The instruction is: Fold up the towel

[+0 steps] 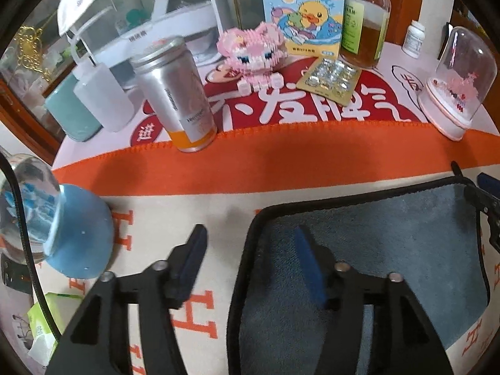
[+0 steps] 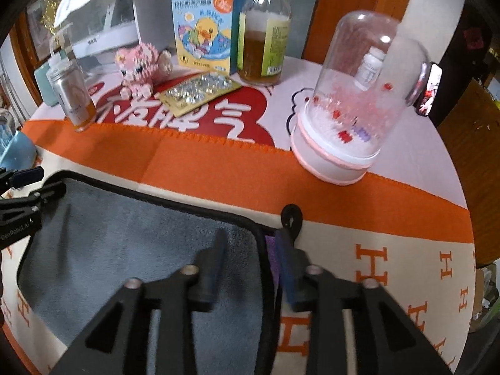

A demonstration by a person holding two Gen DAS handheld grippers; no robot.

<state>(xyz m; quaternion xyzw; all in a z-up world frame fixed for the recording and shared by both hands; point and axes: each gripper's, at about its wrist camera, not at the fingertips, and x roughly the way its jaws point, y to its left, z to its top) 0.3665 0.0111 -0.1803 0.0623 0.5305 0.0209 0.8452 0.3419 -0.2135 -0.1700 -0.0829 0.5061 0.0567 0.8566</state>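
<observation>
We see the grey, black-edged plush towel (image 1: 390,234) lying flat on the orange-bordered blanket (image 1: 281,165); our left gripper (image 1: 250,243) straddles its left edge, spread wide; our right gripper (image 2: 253,247) straddles its right edge, likewise wide.

Bright, even indoor light. Soft shadows fall on the orange band (image 1: 281,159) just in front of the silver can (image 1: 175,93). Small glare spots sit on the clear dome (image 2: 362,72). Fisheye bending and dark vignette crowd the corners; near fingers (image 1: 309,262) are blurred.
</observation>
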